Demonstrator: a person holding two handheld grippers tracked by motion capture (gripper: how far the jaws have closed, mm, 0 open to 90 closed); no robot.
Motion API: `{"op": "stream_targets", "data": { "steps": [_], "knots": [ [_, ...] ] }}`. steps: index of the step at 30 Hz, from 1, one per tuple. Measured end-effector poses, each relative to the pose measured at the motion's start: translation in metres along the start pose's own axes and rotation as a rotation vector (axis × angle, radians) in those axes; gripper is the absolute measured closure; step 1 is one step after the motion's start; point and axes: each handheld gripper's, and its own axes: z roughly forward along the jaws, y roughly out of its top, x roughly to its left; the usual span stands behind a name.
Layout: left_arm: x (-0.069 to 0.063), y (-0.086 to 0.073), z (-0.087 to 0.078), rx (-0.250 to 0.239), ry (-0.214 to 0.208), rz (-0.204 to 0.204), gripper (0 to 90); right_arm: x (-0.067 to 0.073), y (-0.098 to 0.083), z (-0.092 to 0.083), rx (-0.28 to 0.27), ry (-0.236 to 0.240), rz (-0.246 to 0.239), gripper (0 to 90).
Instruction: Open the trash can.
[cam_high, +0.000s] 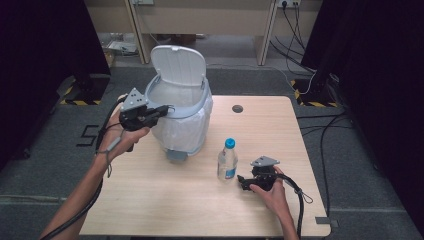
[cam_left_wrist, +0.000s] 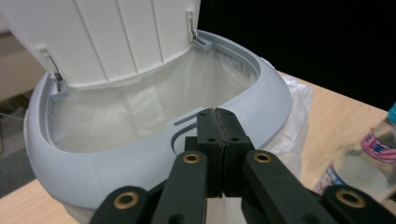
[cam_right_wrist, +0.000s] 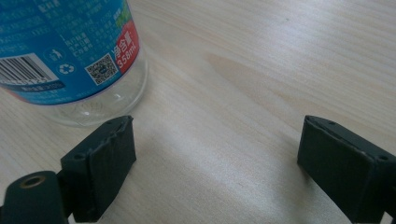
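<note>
- Fingers of the left gripper are pressed together with nothing between them, their tips poised just over the near rim of the bin.
- Seen from the high view, the left gripper is held level at the bin's left side, its fingers reaching across the rim.
- On the right gripper, the 2 fingers stand wide apart with bare table between them and hold nothing.
- That right gripper rests low on the table, pointing left toward the bottle.
- From the right gripper view, the bottle stands just beyond the left finger and outside the gap; whether it touches that finger I cannot tell.
- This bottle is clear plastic with a blue cap and a blue label, upright on the table just right of the bin and apart from it.
- Grey and round, the bin stands at the table's far left with its white lid tipped up and back.
- Its white liner bag hangs over the outside of the bin.
- Through the left gripper view, the raised lid stands over the open, lined inside of the bin, and the bottle shows blurred at the right edge.
</note>
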Motion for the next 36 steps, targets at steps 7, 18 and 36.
{"op": "stream_targets", "data": {
  "steps": [7, 18, 36],
  "knots": [
    [-0.012, -0.002, -0.012, -0.045, -0.070, -0.039, 59.7, 0.000, 0.000, 0.000, 0.000, 0.000, -0.002, 11.5],
    [-0.023, -0.042, -0.025, -0.038, -0.104, -0.121, 29.0, 0.000, 0.000, 0.000, 0.002, 0.000, 0.000, 11.5],
    [-0.024, -0.124, 0.000, -0.029, -0.101, -0.222, 14.5, 0.000, 0.000, 0.000, 0.003, 0.000, 0.001, 11.5]
  ]
}}
